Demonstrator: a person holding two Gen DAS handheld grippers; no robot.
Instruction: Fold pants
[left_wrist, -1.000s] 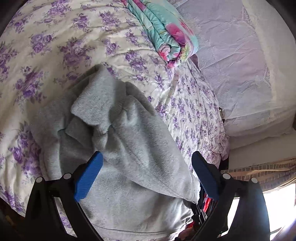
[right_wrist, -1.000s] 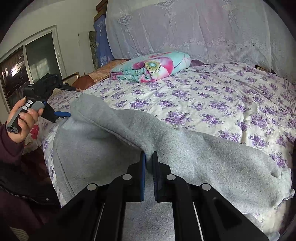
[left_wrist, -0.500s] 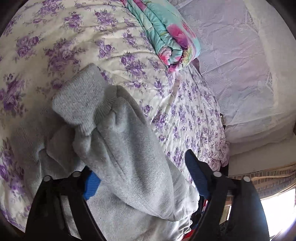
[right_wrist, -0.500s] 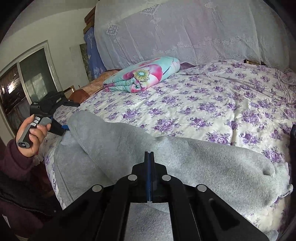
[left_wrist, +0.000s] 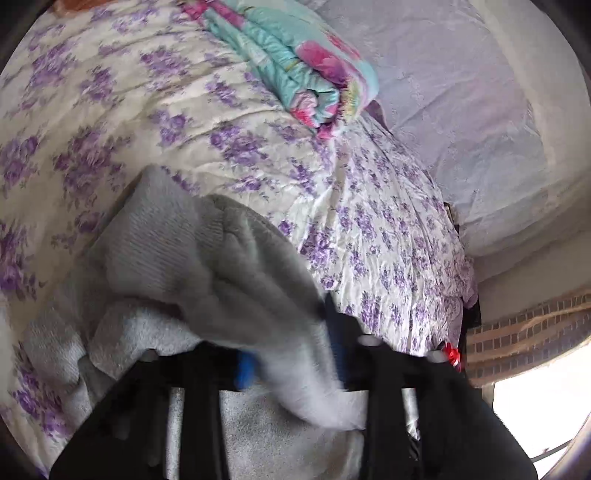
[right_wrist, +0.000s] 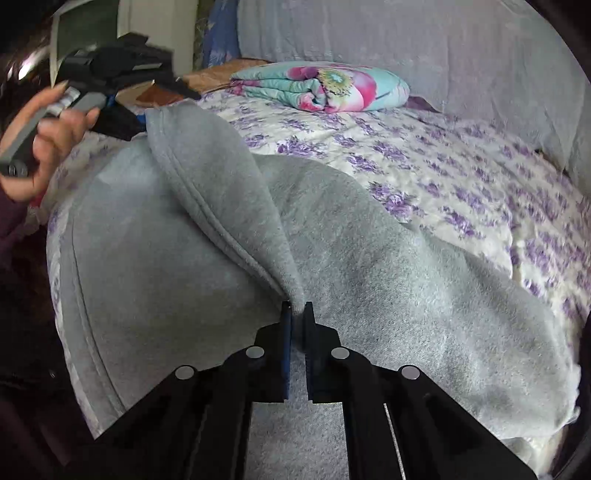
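Note:
Grey fleece pants (right_wrist: 388, 288) lie across the near part of a bed with a purple-flowered sheet (right_wrist: 461, 177). My right gripper (right_wrist: 296, 314) is shut on a fold of the grey fabric and lifts it into a ridge. My left gripper (left_wrist: 291, 350) is closed on another part of the pants (left_wrist: 236, 273); thick fabric bunches between its blue pads and hides most of them. In the right wrist view the left gripper (right_wrist: 142, 118) is held up at the far left, with the pants edge rising to it.
A folded turquoise and pink floral quilt (right_wrist: 325, 86) lies at the head of the bed, also in the left wrist view (left_wrist: 299, 70). A lace-covered headboard (right_wrist: 406, 48) stands behind it. A window (left_wrist: 535, 413) is beyond the bed edge.
My left gripper has closed on the pants and lifted them. My right gripper stays shut on the fabric and has raised it, so a ridge stands between the two grippers.

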